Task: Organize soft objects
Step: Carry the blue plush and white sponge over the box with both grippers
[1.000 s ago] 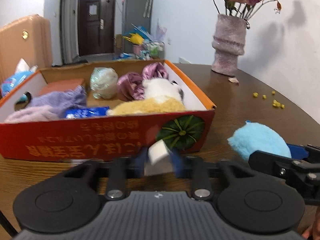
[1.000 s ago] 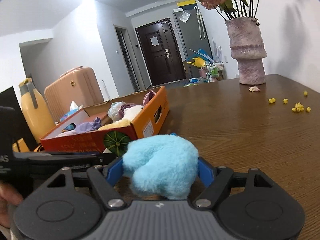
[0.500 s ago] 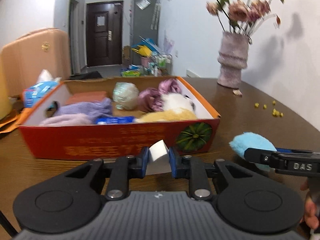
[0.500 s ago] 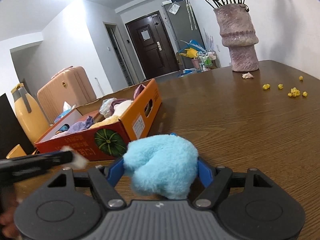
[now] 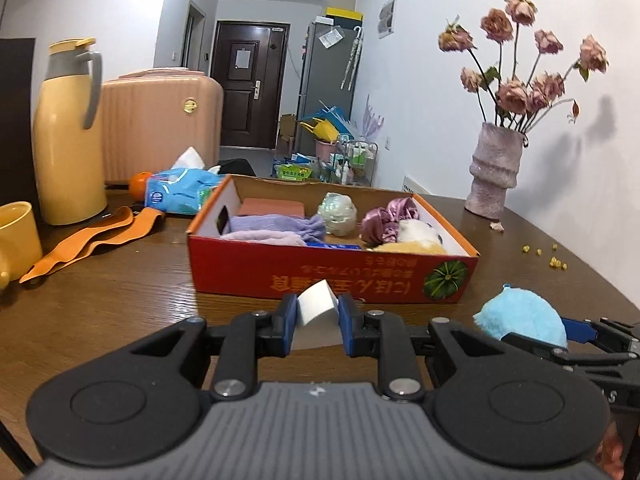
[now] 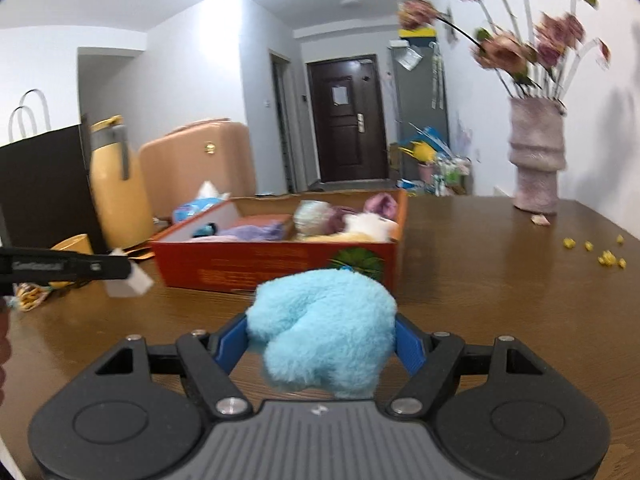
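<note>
Right now the left gripper (image 5: pixel 318 316) is squeezed almost shut on a small white sponge block (image 5: pixel 316 307). The block sits tilted between the two blue pads, up off the brown worktop (image 5: pixel 120 292). Just ahead of this gripper is the red box (image 5: pixel 332 276), with a green pumpkin picture on its near wall. Inside the box lie soft things: a purple cloth (image 5: pixel 276 228), a shiny pink scrunchie (image 5: pixel 384 220), a pale puffy ball (image 5: pixel 337 212) and a white and yellow plush toy (image 5: pixel 416 240).

The right gripper (image 6: pixel 322 340) has its jaws standing wide, pressing on a fluffy blue ball (image 6: pixel 322 344) from both sides. The ball fills the whole gap between the pads. The red box is ahead of this gripper too, a little to its left. The left gripper shows far off to its left side, with the white block at its tip.

Off to the right, beyond both grippers, stands a pink vase (image 5: pixel 494 170) with dried roses. A yellow jug (image 5: pixel 66 136) stands far to the left.
</note>
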### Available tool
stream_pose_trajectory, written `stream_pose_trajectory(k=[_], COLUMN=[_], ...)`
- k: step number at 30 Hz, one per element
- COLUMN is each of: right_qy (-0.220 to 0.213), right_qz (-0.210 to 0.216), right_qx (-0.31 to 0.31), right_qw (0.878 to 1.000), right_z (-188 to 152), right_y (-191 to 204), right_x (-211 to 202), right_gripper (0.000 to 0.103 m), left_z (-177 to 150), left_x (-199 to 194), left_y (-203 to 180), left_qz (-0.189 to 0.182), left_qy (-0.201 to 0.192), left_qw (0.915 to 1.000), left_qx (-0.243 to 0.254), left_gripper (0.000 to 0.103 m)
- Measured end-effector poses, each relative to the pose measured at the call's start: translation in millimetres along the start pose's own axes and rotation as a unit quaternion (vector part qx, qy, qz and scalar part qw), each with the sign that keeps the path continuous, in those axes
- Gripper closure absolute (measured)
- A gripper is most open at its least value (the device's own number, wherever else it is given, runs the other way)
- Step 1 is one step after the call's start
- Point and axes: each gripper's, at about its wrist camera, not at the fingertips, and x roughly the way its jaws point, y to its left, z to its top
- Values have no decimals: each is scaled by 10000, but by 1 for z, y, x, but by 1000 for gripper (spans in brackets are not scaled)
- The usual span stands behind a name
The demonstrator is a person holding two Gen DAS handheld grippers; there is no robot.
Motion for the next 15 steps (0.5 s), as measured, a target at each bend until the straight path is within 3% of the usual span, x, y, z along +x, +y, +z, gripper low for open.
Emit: stream_pose_trajectory(k=[6,9,15], right_qy=[7,45,962], right_qz=[215,383,229], right_qx=[-187,-141,-3], right_qw=[9996,9992,9951], right_z=[29,54,109], right_y=[29,35,25], right_x=[17,44,153], right_gripper=[28,28,28], left_z=[26,53,116], left_x=[13,42,134], left_y=[13,17,20], left_qz=[-154,-588,-1039], left_qy=[-280,-230,80], left_qw=[9995,9979,9941], left_qx=[21,163,307], left_gripper=[80,78,78])
